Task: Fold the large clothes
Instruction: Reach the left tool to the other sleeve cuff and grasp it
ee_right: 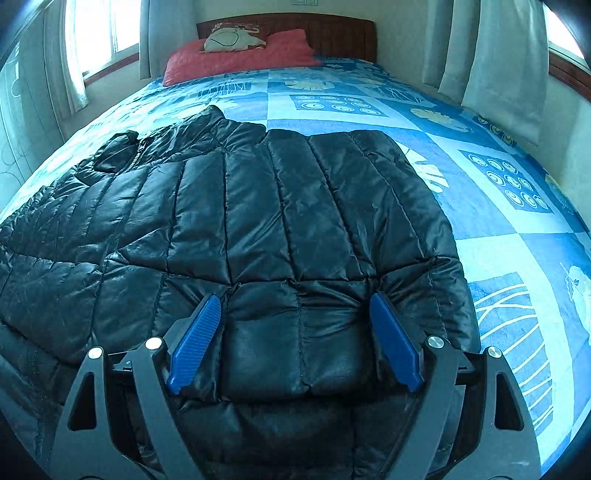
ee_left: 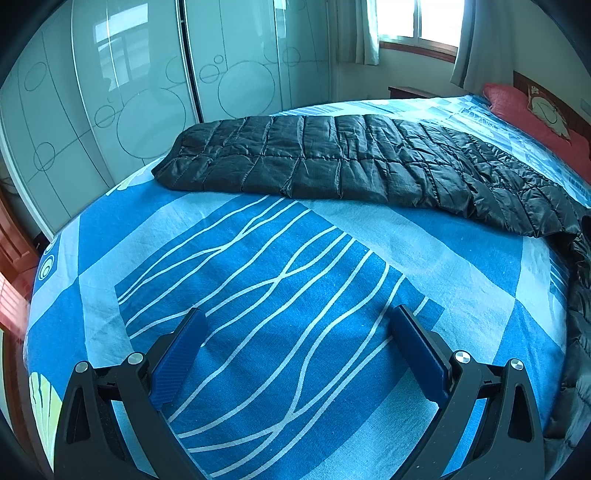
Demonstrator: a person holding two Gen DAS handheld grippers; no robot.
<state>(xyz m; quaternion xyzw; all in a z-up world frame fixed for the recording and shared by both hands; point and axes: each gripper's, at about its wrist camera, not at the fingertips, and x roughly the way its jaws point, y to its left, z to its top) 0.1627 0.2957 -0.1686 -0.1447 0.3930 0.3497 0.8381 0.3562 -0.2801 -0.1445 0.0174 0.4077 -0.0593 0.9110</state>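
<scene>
A black quilted puffer jacket (ee_right: 277,206) lies spread on the bed, its collar toward the headboard. In the right wrist view my right gripper (ee_right: 295,297) stands open low over the near part of the jacket. A padded fold bulges between its blue fingers (ee_right: 195,339), which do not pinch it. In the left wrist view the jacket (ee_left: 332,158) shows as a long folded band across the far side of the bed. My left gripper (ee_left: 298,312) is open above the bare blue sheet (ee_left: 258,258), well short of the jacket, with nothing between its pads.
A red pillow (ee_right: 240,59) and a pale cushion lie by the wooden headboard (ee_right: 332,33). Sliding wardrobe doors (ee_left: 129,92) stand past the bed's far edge. Curtains (ee_right: 498,55) and windows (ee_left: 417,18) line the walls. The bed's edge curves at the left (ee_left: 40,280).
</scene>
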